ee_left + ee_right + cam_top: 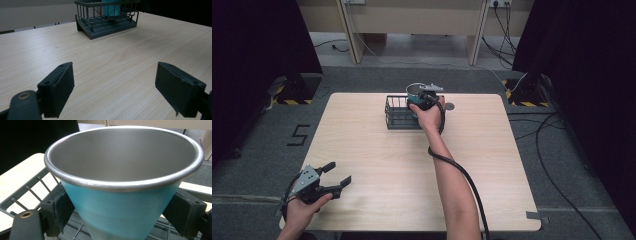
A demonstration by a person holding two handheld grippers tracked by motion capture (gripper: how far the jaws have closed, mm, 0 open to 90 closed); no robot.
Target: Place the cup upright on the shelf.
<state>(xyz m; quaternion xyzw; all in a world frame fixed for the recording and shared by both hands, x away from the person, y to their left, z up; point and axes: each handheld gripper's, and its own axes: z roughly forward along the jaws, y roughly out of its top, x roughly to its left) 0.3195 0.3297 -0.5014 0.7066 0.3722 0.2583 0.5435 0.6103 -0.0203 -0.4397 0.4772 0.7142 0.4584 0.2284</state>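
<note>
A teal cup (pixel 120 205) with a bare steel inside stands upright within a dark wire rack (pixel 399 114) at the far middle of the table. My right gripper (pixel 424 97) is shut on the cup, with a black pad (pixel 61 210) pressed to each side of its wall. The frames do not show whether the cup rests on the rack's floor. Over the table's near left corner my left gripper (pixel 339 171) is open and holds nothing. In the left gripper view its jaws stand wide apart and point at the rack (pixel 107 22) and the cup (pixel 111 8).
The light wooden table (pixel 412 165) is bare between the rack and my left gripper. A small grey disc (pixel 449 106) lies just right of the rack. The right gripper's black cable (pixel 462 175) trails along the forearm. Dark curtains stand on both sides.
</note>
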